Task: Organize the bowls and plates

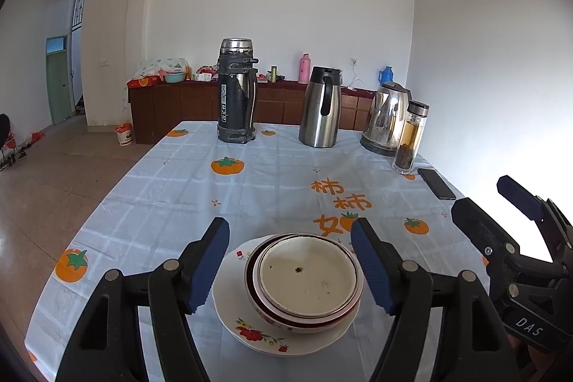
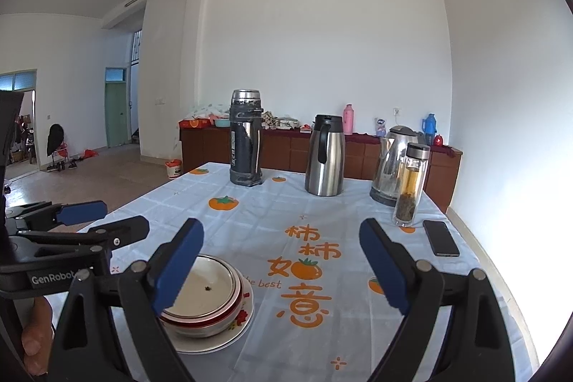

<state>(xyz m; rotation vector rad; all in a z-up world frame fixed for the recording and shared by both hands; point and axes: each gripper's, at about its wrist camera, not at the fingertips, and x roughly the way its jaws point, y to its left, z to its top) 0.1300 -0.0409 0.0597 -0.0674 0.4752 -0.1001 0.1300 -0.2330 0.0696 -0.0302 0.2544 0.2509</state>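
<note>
We see nested bowls (image 1: 308,281) upright on a flowered plate (image 1: 247,328), mouths up. Our left claw (image 1: 290,265) and right claw (image 2: 283,265) both stand apart, empty.

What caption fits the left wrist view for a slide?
Open left gripper hovers around nested bowls on a floral plate; right gripper waits open beside.
</note>
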